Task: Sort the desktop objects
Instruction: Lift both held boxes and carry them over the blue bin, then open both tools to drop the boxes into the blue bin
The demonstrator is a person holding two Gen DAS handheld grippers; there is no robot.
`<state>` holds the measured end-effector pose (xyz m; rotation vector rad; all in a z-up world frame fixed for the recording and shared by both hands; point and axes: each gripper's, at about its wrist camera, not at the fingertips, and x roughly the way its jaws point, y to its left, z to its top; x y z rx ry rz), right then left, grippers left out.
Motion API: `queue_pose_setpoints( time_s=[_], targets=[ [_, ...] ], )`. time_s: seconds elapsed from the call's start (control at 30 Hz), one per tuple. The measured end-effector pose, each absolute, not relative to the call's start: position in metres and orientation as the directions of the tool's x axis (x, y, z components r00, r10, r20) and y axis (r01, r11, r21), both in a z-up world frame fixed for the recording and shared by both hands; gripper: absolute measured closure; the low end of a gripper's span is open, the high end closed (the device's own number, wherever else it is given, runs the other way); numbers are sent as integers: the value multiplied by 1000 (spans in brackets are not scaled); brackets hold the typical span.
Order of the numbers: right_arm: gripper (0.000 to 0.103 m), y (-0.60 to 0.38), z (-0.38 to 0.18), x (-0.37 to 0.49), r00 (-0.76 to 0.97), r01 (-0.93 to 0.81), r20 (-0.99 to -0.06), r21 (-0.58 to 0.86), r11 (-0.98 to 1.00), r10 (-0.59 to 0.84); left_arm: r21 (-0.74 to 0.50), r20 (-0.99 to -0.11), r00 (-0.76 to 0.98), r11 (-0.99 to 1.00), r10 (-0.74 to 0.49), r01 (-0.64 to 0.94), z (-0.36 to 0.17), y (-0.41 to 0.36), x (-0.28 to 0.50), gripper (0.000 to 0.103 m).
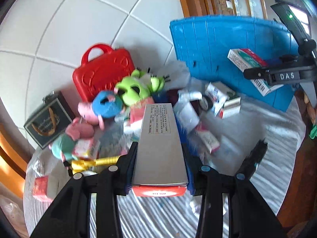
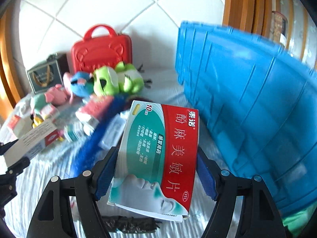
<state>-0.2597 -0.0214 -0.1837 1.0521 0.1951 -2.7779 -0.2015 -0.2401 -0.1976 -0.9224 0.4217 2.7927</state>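
Left gripper (image 1: 159,166): lower centre of the left wrist view; jaws clamped on the long silver box (image 1: 158,138), which points away up the frame, its red end face nearest the lens.
Right gripper (image 2: 156,168): lower centre of the right wrist view; jaws closed on the sides of the red-and-green medicine box (image 2: 156,158), printed face up.
Dark framed box (image 1: 47,123): left edge, against the tiled wall.
Plush toys (image 1: 111,103): left of centre, pink, blue and green, heaped together.
Red case (image 1: 103,71): upright behind the plush toys.
Loose medicine boxes (image 1: 221,101): right of centre, scattered on the striped white cloth (image 1: 148,218).
Blue bin (image 1: 227,45): upper right, beside the scattered boxes.
Black scrap (image 2: 128,224): bottom centre of the right wrist view, lying on the cloth.
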Motion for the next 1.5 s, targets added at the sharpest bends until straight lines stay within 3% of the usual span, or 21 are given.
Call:
queue_pose_setpoints(
  time_s=[0.23, 0.53, 0.83, 1.17, 1.5],
  targets=[
    [28, -4, -113, -245, -819, 186, -559, -47, -982, -128, 212, -477, -866, -937, 148, -277, -127, -195, -216, 63],
    [28, 46, -17, -205, -927, 86, -372, -89, -992, -47, 215, -311, -898, -897, 312, -386, -40, -112, -232, 63],
    [28, 154, 43, -188, -959, -75, -267, -70, -995, 91, 223, -254, -887, -870, 384, -441, 13, 18, -271, 63],
    [28, 284, 59, -220, -948, -72, -305, -77, -994, 93, 222, -219, -926, -908, 309, -356, 43, 154, -297, 63],
    [28, 354, 44, -261, -926, -27, -376, -57, -998, 47, 246, -300, -934, -931, 192, -270, 46, 209, -332, 62]
  ],
)
